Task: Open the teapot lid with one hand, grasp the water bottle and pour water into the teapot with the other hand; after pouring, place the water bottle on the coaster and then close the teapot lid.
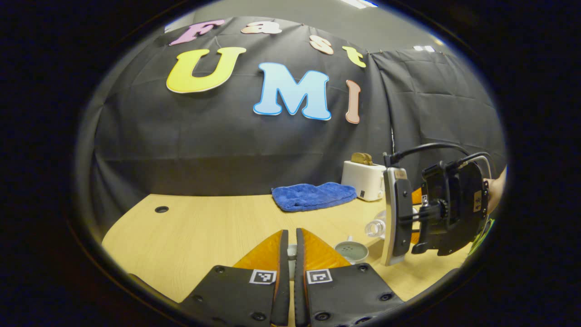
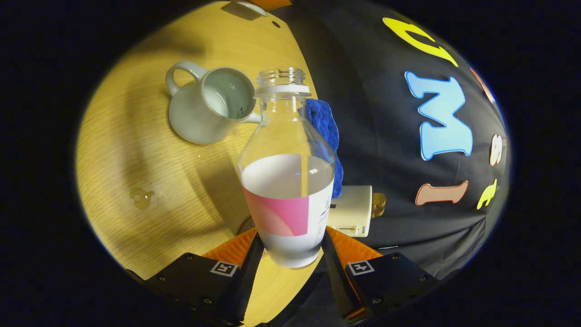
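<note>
In the left gripper view, the left claw (image 1: 291, 247) has its fingers drawn almost together on something small and pale, too hidden to name; just ahead to its right the open teapot (image 1: 352, 251) sits on the wooden counter (image 1: 199, 227), with the right claw (image 1: 411, 213) above it and a blue cloth (image 1: 313, 196) and toaster (image 1: 364, 180) farther back. In the right gripper view, the right claw (image 2: 290, 254) grips the uncapped water bottle (image 2: 288, 181), whose mouth lies beside the lidless teapot (image 2: 211, 106).
</note>
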`<state>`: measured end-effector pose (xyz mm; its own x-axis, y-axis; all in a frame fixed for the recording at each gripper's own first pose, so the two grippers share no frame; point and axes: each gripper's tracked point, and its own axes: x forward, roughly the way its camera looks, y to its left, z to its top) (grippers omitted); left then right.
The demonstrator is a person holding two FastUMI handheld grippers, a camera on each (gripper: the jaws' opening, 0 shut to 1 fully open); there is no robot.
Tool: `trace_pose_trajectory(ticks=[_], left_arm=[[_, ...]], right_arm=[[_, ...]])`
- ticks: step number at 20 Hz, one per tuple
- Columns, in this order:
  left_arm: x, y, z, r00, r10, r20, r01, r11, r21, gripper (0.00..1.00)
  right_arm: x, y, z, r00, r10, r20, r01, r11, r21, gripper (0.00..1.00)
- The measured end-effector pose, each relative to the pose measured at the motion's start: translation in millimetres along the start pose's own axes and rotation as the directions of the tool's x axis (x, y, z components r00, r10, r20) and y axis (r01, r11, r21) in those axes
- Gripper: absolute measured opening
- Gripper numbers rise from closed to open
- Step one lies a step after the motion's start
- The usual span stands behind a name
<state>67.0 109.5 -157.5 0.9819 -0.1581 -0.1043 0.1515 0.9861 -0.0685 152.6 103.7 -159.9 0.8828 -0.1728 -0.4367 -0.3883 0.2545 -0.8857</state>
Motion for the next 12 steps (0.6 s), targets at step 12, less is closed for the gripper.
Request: trace_pose_trajectory(ticks=[12], left_arm=[[2.4, 18.2, -3.9, 1.000, -0.003, 0.003, 0.003, 0.999, -0.036, 0.12]], right_arm=[[-0.4, -30.0, 17.7, 0.995, -0.095, 0.020, 0.097, 0.950, -0.298, 0.73]])
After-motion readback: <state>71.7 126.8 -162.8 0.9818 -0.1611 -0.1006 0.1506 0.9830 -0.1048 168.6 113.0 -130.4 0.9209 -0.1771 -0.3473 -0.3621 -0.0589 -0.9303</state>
